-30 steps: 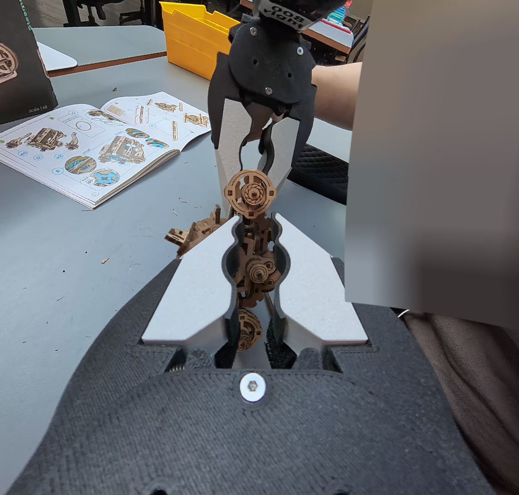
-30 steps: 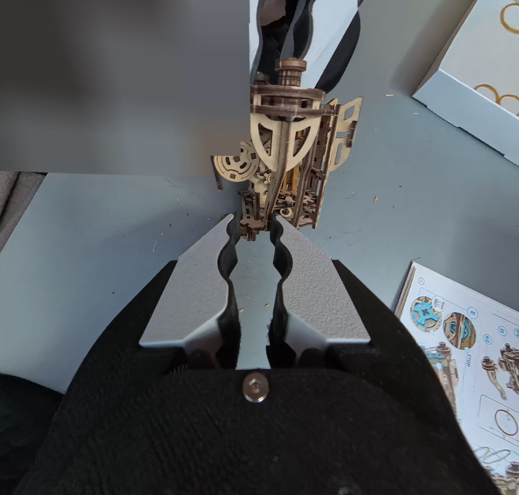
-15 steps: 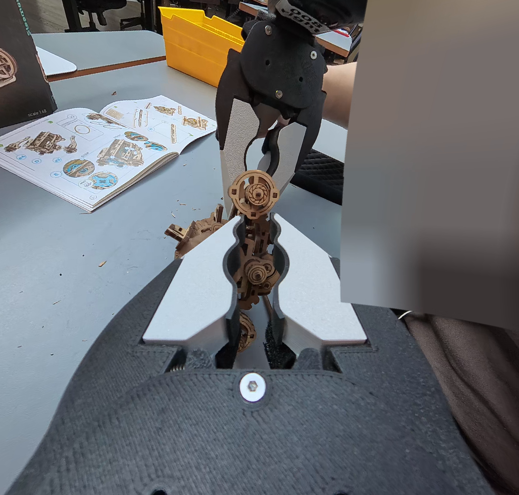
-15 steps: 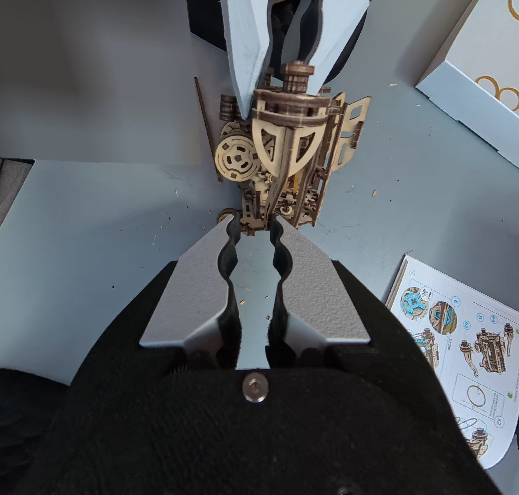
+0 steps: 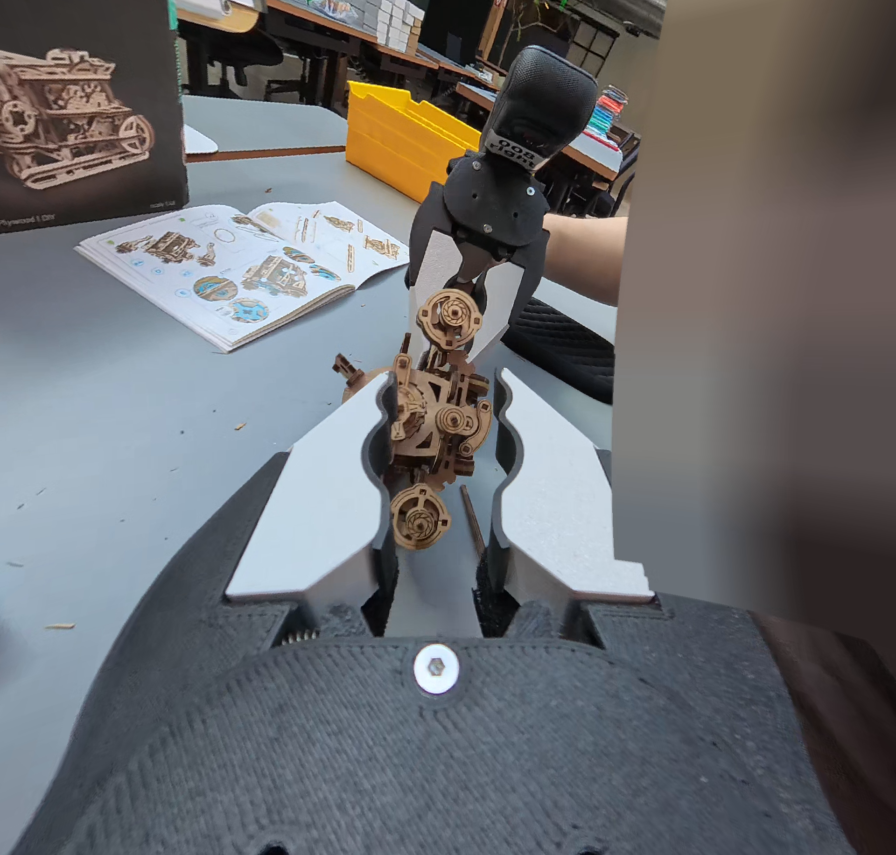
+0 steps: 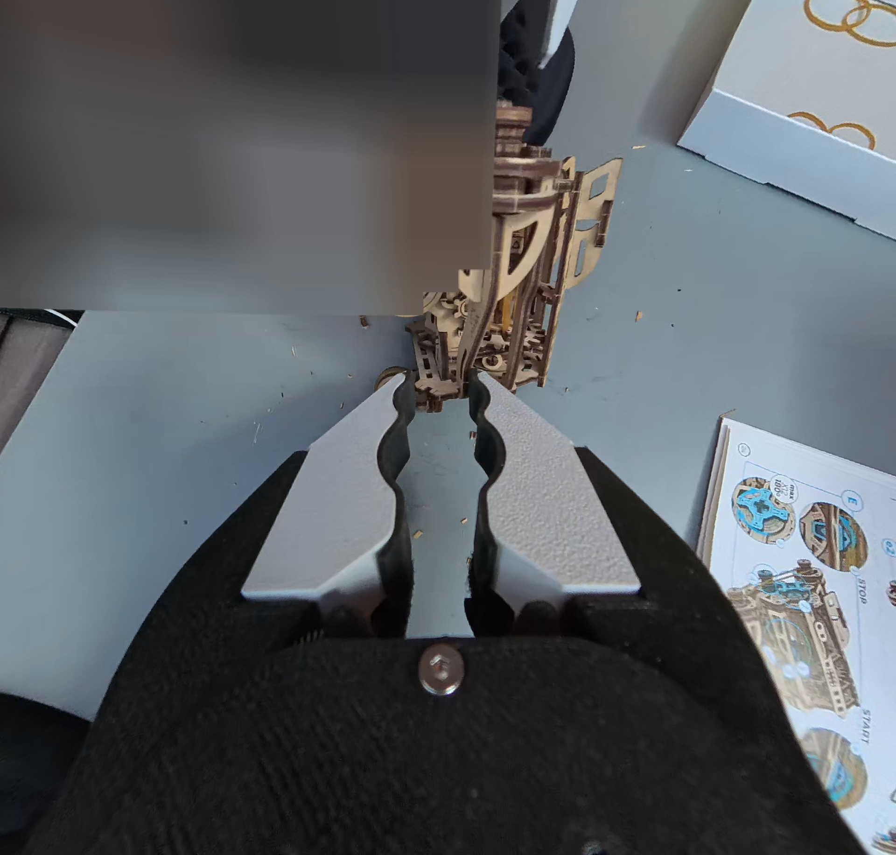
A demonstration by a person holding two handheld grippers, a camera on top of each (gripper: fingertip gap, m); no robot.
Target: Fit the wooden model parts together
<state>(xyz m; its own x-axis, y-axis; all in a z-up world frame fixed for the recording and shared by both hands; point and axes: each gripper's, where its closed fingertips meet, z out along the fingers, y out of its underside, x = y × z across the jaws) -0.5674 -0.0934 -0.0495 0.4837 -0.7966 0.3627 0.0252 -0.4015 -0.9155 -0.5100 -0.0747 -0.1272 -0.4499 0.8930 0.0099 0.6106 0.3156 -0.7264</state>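
Note:
The wooden model [image 5: 436, 424], a brown laser-cut assembly with gears and round wheels, stands upright over the grey table [image 5: 121, 444]. My left gripper [image 5: 442, 378] is open around it. The left pad is next to the model and a clear gap shows at the right pad. My right gripper [image 5: 448, 347] reaches in from the far side and is shut on the model's far end below a wheel. In the right wrist view my right gripper [image 6: 440, 380] pinches the model [image 6: 528, 298] at its near end with both pads. A white finger [image 6: 557, 7] of the left gripper shows at the top.
An open instruction booklet [image 5: 242, 269] lies to the left, also in the right wrist view [image 6: 800, 589]. A dark kit box [image 5: 82, 104] and a yellow bin [image 5: 402, 153] stand behind. A white box [image 6: 800, 80] sits at the far right. A thin wooden stick [image 5: 472, 516] lies between the left fingers. The grippers' ends are close to 10 cm from one another.
My left gripper's jaws have opened and let go of the wooden model. My right gripper stays shut on the model. The left wrist view has tilted up.

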